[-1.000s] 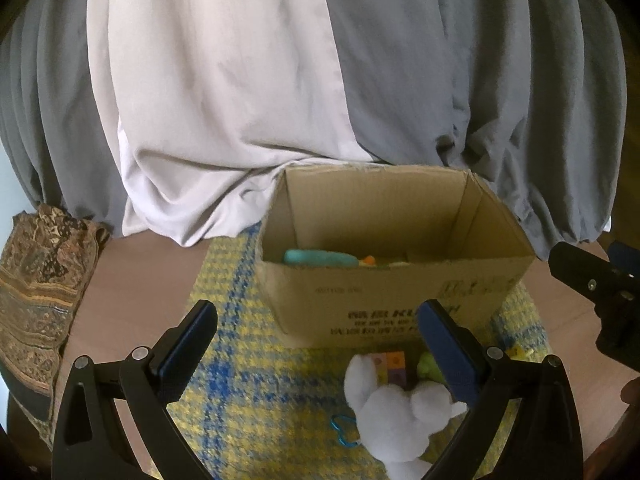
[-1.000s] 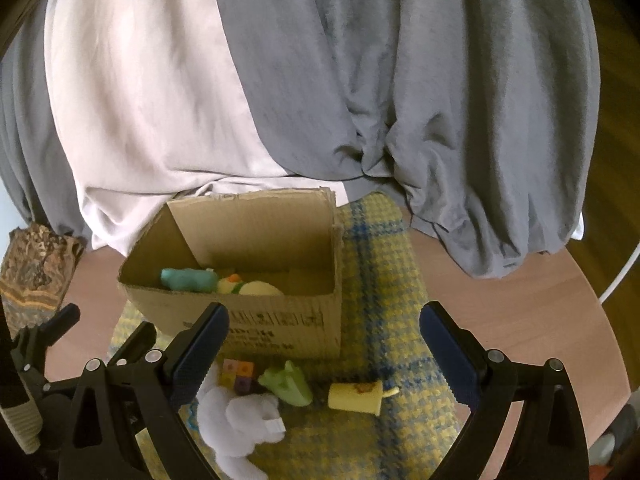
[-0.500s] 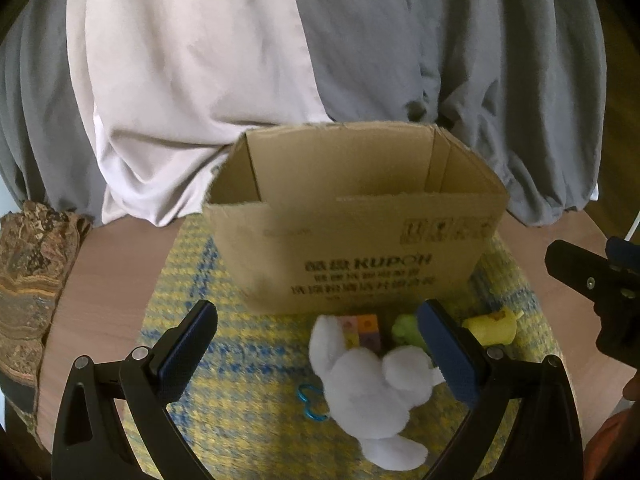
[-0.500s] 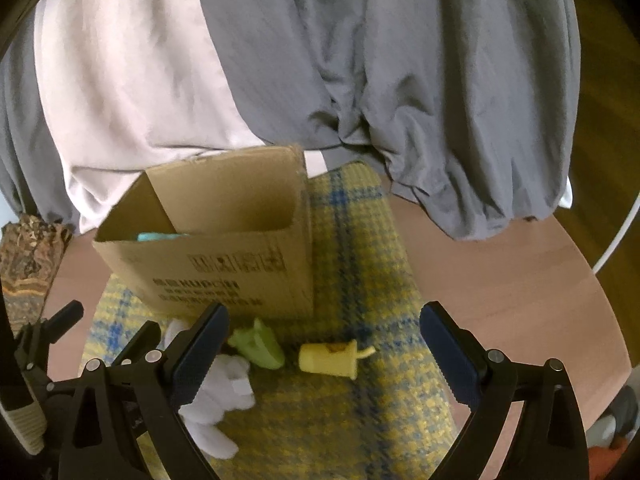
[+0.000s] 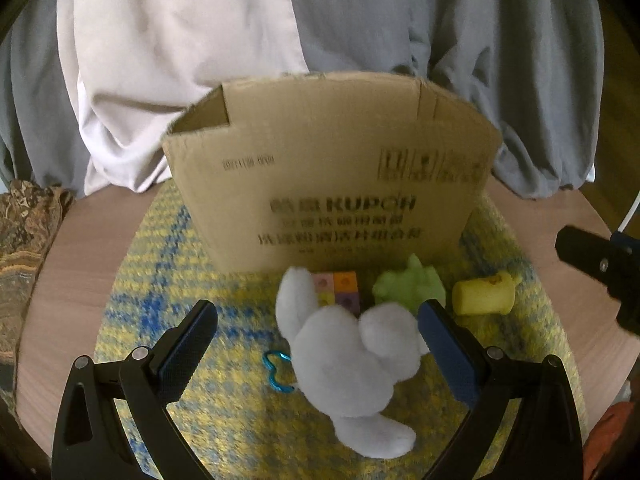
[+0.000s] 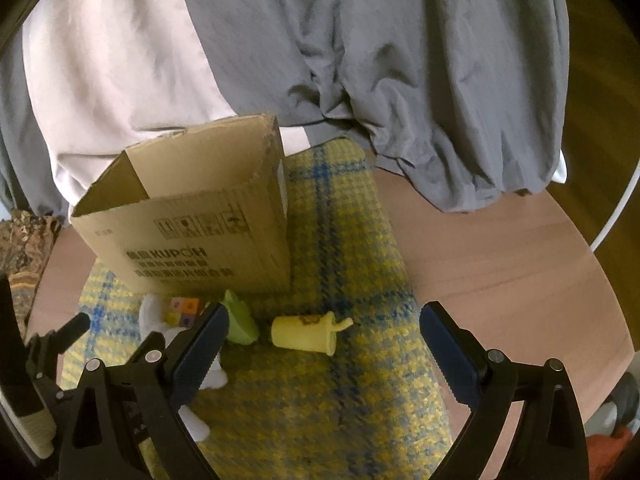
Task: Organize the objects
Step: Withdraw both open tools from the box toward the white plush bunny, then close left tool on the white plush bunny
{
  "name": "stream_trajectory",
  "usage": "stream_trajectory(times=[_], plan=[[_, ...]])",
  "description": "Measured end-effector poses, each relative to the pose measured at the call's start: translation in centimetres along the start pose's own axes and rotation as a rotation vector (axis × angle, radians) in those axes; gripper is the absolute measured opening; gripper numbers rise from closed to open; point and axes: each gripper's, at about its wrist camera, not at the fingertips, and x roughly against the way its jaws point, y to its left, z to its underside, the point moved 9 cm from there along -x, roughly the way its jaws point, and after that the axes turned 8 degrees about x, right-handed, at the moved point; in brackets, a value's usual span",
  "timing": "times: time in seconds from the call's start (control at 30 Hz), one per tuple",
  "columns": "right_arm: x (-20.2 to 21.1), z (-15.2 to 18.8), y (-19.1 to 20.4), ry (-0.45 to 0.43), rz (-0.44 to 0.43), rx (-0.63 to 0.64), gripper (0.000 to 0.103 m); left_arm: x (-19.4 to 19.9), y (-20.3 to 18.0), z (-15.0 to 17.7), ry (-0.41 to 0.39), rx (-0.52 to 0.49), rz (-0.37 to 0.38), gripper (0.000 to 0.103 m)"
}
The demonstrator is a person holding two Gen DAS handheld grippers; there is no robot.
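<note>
Our left gripper [image 5: 316, 330] has its jaws wide apart, holding nothing, with the white plush toy [image 5: 352, 354] lying on the mat between its blue-padded fingers [image 5: 188, 344]; we cannot tell whether either pad touches the plush. Our right gripper [image 6: 320, 340] is likewise spread wide and empty, and the yellow toy cup [image 6: 306, 334] lies on its side on the mat ahead of it, between the two fingers but clear of both. The cardboard box [image 5: 332, 184], printed KUPOH, stands upright on the yellow and blue plaid mat [image 5: 148, 292], which covers part of the round wooden table [image 5: 72, 264]. Along the box's near wall sit a multicoloured cube [image 5: 338, 290], partly hidden by the plush, a light green toy [image 5: 408, 290], and the yellow cup to the right. A small blue clip [image 5: 276, 372] lies just beside the plush on its left. Grey and white draped fabric [image 6: 360, 60] hangs behind the table, and a patterned brown cloth [image 5: 24, 232] sits at the table's left edge.
</note>
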Motion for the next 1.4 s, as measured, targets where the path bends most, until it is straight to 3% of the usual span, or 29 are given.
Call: stream_trajectory(times=[0.37, 0.9, 1.13, 1.4], plan=[[-1.2, 1.5, 0.0, 0.034, -0.015, -0.007, 0.096, -1.5, 0.4, 3.3, 0.059, -0.002, -0.004, 0.102], [-2.3, 2.3, 0.4, 0.065, -0.001, 0.01, 0.097, -3.3, 0.6, 5.4, 0.108, 0.011, 0.011, 0.101], [-3.0, 2.9, 0.7, 0.084, 0.012, 0.025, 0.097, -3.7, -0.3, 5.6, 0.119, -0.003, 0.039, 0.085], [-3.3, 3.2, 0.4, 0.093, 0.016, 0.023, 0.097, -2.7, -1.2, 5.0, 0.081, -0.011, 0.041, 0.065]])
